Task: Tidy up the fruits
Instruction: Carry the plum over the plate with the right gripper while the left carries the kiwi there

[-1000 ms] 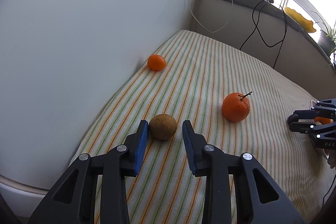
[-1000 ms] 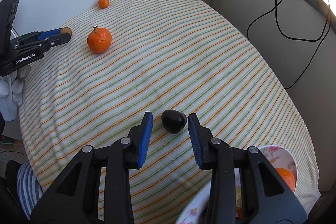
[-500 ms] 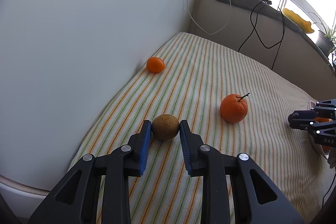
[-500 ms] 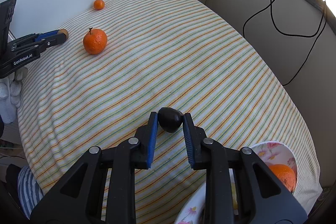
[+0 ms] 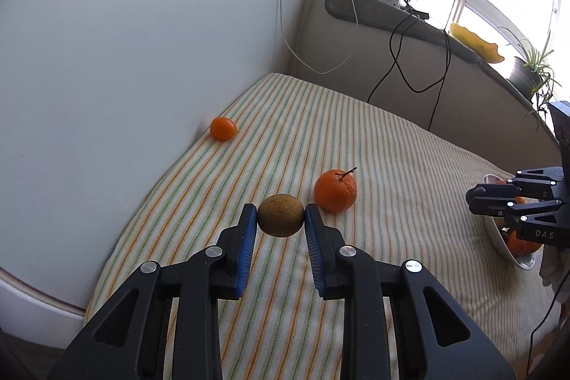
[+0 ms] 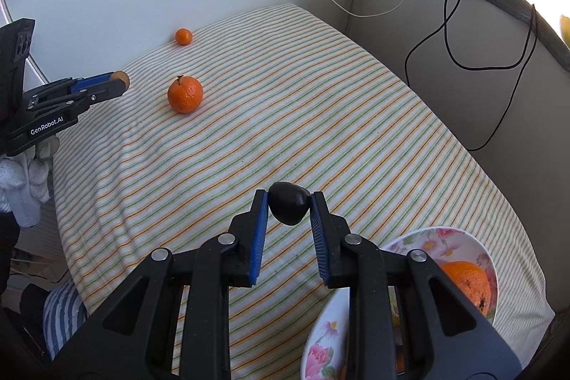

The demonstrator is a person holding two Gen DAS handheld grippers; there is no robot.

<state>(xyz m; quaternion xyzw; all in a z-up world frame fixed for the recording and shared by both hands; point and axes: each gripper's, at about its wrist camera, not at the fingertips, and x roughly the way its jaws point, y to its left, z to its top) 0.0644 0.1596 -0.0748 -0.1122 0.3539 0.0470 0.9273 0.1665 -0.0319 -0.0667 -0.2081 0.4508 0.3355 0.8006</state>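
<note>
Compared with a second earlier, both tongs had closed and lifted their loads. The left gripper (image 5: 280, 215), which had straddled the kiwi (image 5: 280, 214) with pads apart, was now clamped on it, the fruit raised clear of the striped cloth (image 5: 392, 145). The right gripper (image 6: 288, 207), formerly open around the dark fruit (image 6: 288, 207), was pinched tight on it, likewise off the cloth (variety not determinable).

Count taken: one kiwi; one dark fruit; one stemmed orange (image 5: 335, 190), at 1 o'clock just beyond the left tips; one small orange fruit (image 5: 223, 128) at 11 o'clock, by the wall (image 5: 124, 59); one floral bowl (image 6: 459, 243) at 4 o'clock from the right gripper, with one orange (image 6: 466, 280) clearly seen inside; other contents were indistinct. Both loose orange fruits lay unchanged on the cloth.
</note>
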